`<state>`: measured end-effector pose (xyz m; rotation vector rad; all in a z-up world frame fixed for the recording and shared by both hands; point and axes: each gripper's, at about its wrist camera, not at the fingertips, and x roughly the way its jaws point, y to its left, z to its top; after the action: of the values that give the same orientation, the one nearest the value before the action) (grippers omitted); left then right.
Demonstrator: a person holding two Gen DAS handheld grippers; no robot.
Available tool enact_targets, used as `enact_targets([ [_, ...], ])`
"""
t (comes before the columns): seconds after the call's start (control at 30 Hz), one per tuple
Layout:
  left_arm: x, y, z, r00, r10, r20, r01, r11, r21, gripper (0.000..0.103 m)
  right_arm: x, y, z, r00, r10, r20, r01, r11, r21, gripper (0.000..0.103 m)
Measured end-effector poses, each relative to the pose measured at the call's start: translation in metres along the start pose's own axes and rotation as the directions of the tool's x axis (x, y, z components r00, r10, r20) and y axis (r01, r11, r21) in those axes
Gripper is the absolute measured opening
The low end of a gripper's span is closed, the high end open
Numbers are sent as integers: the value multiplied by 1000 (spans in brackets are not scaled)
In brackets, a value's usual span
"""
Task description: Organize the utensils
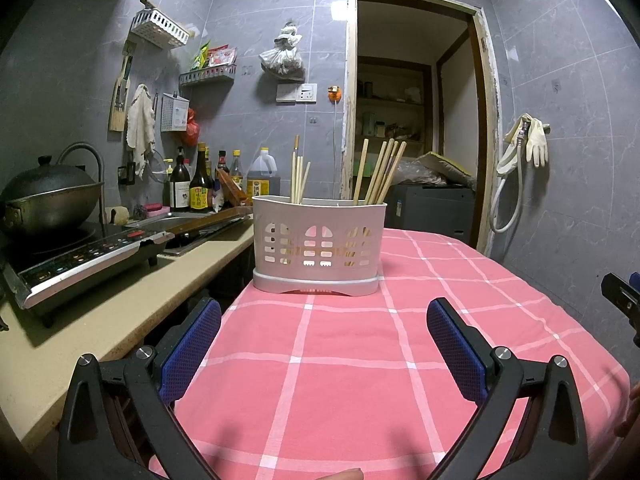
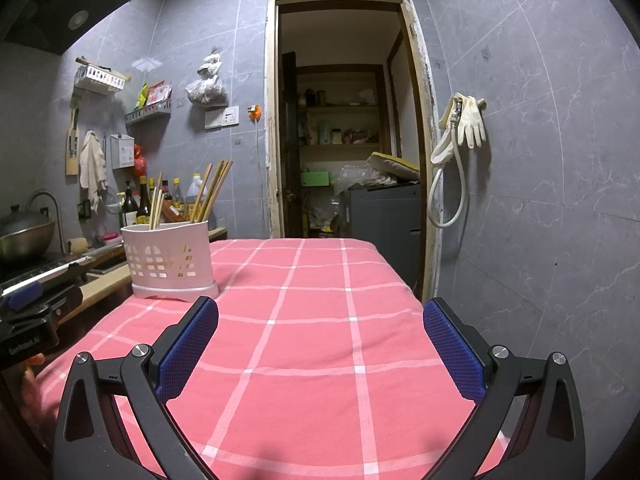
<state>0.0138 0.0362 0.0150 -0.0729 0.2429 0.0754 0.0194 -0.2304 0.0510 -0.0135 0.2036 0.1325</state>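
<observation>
The holder [image 1: 318, 242], a white slotted basket, stands upright on the table [image 1: 360, 360] at the far left edge of its pink checked cloth, its long side facing the left claw [image 1: 324, 344]. Chopsticks [image 1: 382, 172] stand in it on end: a near-vertical bunch at its left end [image 1: 299, 176], and a bunch at its right end leaning right at the tips. Both claws are spread wide and hold nothing. The right claw [image 2: 320, 344] hovers over bare cloth to the right of the holder. Left of the holder, a wok [image 1: 48, 196] sits on a cooktop.
</observation>
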Motion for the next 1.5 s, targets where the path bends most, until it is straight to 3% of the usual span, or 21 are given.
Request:
enact_targets([
  [1.5,0,-2,-2,1000,2,2,-2,1000,1,101,-3,4,-3,1000,1,0,-1,1000,4,103],
])
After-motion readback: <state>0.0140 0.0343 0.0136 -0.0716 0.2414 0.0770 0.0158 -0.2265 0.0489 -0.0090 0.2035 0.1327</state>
